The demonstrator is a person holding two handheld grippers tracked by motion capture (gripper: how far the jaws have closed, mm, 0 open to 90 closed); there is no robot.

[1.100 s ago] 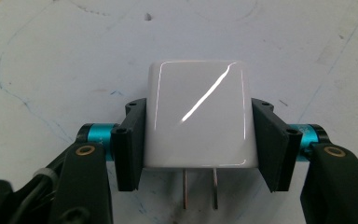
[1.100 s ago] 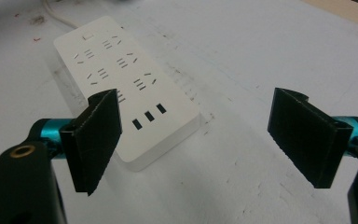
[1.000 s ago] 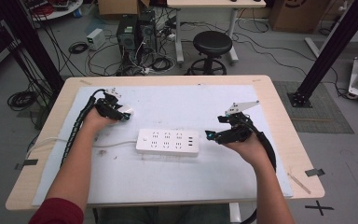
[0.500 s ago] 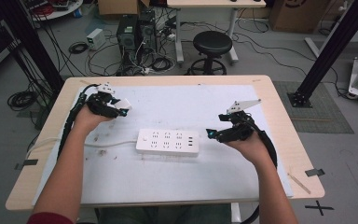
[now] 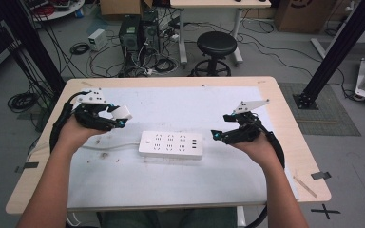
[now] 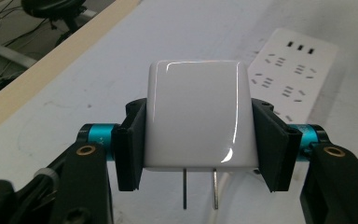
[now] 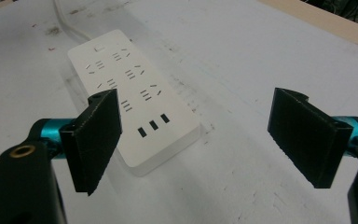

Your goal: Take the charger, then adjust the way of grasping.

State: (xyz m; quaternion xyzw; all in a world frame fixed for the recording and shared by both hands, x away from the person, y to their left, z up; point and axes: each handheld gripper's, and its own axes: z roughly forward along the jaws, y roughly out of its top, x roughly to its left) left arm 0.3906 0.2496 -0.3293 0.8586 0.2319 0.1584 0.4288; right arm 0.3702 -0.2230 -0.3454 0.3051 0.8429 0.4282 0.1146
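The left gripper (image 5: 116,118) is clamped on a white plug adapter (image 6: 198,114): both black jaws press flat against its two opposite sides, and its two metal prongs (image 6: 199,187) project downward from the lower face, clear of the jaws. In the high view the adapter (image 5: 121,112) is held above the white mat (image 5: 171,180), up and to the left of the white power strip (image 5: 171,145) and not touching it. The right gripper (image 7: 196,140) has its jaws spread wide apart with nothing between them; its pads touch no object. It hovers just beside the right end of the power strip (image 7: 135,98), the end with three small rectangular ports. The strip lies flat near the middle of the mat, its cord (image 5: 116,147) running off to the left. The mat covers the wooden table (image 5: 294,142).
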